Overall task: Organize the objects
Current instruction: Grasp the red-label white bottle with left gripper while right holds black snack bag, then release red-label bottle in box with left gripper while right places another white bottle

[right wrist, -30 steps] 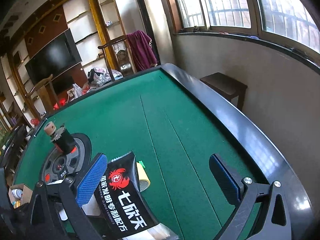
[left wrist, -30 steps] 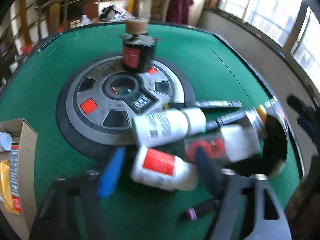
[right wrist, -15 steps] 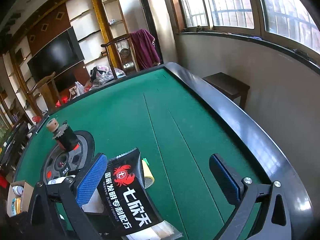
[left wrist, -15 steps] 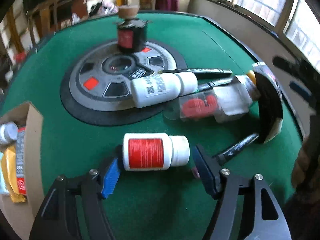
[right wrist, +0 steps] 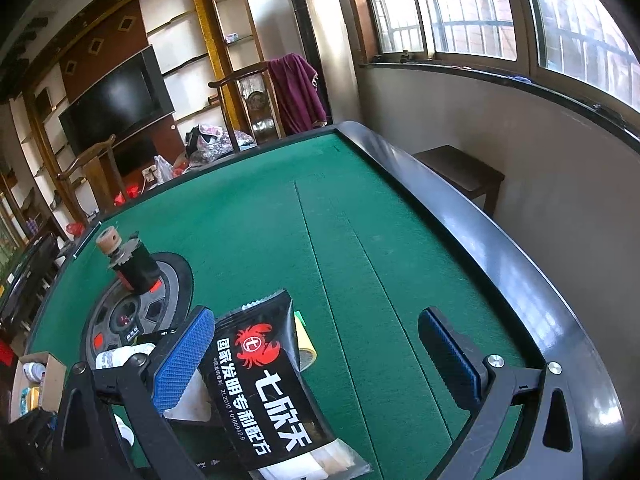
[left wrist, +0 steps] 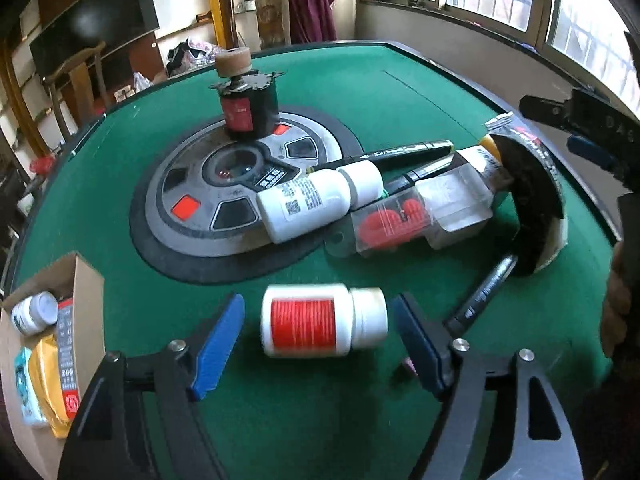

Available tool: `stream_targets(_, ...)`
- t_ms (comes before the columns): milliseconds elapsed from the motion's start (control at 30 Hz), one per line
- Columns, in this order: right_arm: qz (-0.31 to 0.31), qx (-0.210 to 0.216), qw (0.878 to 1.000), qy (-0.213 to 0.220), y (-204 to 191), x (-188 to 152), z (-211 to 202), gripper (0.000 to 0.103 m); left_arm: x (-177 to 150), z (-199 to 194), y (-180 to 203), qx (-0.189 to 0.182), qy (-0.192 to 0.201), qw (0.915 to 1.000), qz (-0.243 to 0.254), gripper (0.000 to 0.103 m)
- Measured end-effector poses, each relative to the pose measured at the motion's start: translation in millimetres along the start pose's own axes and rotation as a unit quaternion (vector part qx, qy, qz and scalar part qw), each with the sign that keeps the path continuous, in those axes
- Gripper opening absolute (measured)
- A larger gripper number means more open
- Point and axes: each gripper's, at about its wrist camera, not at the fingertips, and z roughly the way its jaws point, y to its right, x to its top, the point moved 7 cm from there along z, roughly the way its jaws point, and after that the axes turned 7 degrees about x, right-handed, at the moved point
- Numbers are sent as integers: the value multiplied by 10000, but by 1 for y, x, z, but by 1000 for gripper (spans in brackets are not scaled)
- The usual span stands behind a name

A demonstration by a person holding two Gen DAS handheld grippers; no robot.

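Bottle | on side | axis crosswise | cap apparently rightward

Daylight is pouring in through the windows, blowing them out white and glaring along the table's black rim. Fisheye bending is darkening the corners; the red-labelled bottle is smearing slightly.

left gripper opening, right gripper spread wide

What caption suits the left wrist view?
Left gripper fingers opening around a red-labelled white plastic bottle lying on green felt table.
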Motion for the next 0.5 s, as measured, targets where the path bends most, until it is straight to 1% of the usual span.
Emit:
stream_targets(33, -5, -3, 10000, 3, 0, 0, 0, 103, 0, 3, 1, -7, -27, 10000, -7, 76)
stream_targets(67, -12, -8, 10000, 11, 0, 0, 0, 103, -1, 6, 3, -8, -66, 10000, -19, 72)
stream_targets(100, -25, -17, 10000, 19, 0, 0, 0, 103, -3, 9, 4, 7, -123, 9999, -18, 64)
stream_targets(133, -36, -26, 10000, 21, -1, 0, 0, 103, -3, 8, 5, -85, -79, 9999, -60, 56)
stream_targets(200, -51, -37, 10000, 18, -1, 0, 1, 103, -7, 4, 5, 7, -80, 9999, -61, 56)
stream_targets(267, -75, -46, 10000, 9, -2, 0, 2, 103, -12, -6, 2, 15, 3, 9999, -99, 56)
stream_targets(367, -139, -74, 9998, 73, -3, 1, 1, 103, -22, -29, -9, -72, 133, 9993, -329, 56)
stream_targets(500, -274, -163, 9993, 186, -7, 1, -2, 103, -39, -70, -25, -166, 434, 9962, -738, 56)
